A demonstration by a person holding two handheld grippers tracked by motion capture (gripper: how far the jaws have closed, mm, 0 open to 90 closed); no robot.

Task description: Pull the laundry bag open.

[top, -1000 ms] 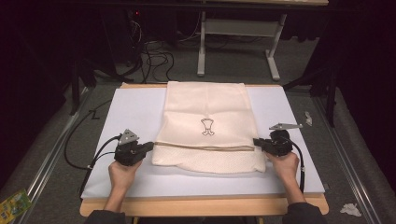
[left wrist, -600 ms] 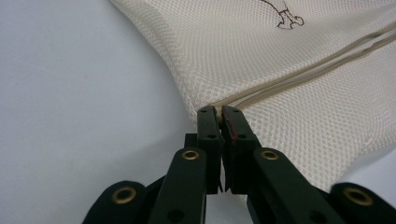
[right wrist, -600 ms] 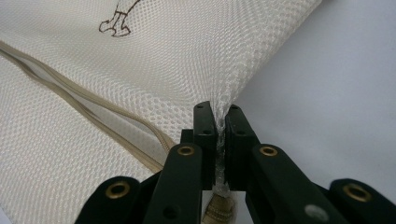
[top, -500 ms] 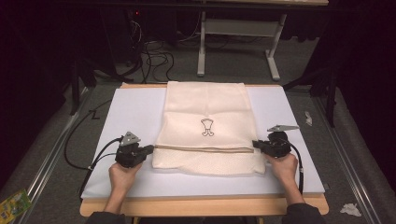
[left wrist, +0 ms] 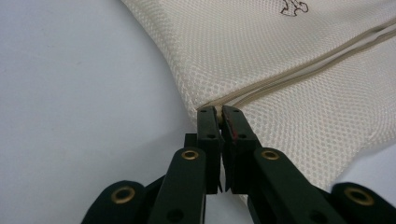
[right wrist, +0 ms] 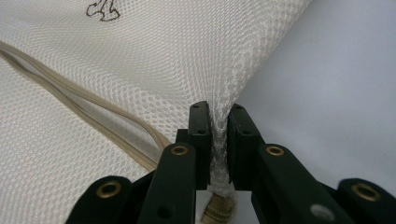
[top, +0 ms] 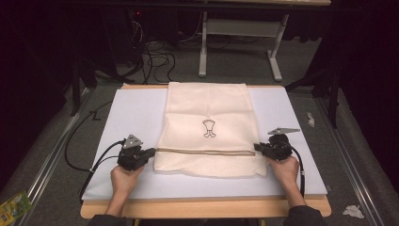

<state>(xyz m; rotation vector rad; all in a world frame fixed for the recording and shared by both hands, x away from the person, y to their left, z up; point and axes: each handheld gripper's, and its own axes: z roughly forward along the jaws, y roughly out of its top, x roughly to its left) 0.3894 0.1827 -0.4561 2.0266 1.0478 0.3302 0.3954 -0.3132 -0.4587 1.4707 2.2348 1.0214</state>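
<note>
Here, left tool at eight o'clock pinching mesh bag edge; right tool at four, just loosening, mesh between; forearms level.

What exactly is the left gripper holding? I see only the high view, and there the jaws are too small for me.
Observer: In the left gripper view, the left gripper is shut on the edge of the mesh bag, just where the zipper ends.
Operator: Does the right one hold the zipper too?
Observer: No. The right gripper has a bunch of plain mesh between its jaws, beside the zipper. The jaws have just been opening, but the mesh touches both.
Operator: Is the zipper closed on that side?
Observer: Not fully, it seems. In the right gripper view its two tapes stand a little apart near the jaws.
</note>
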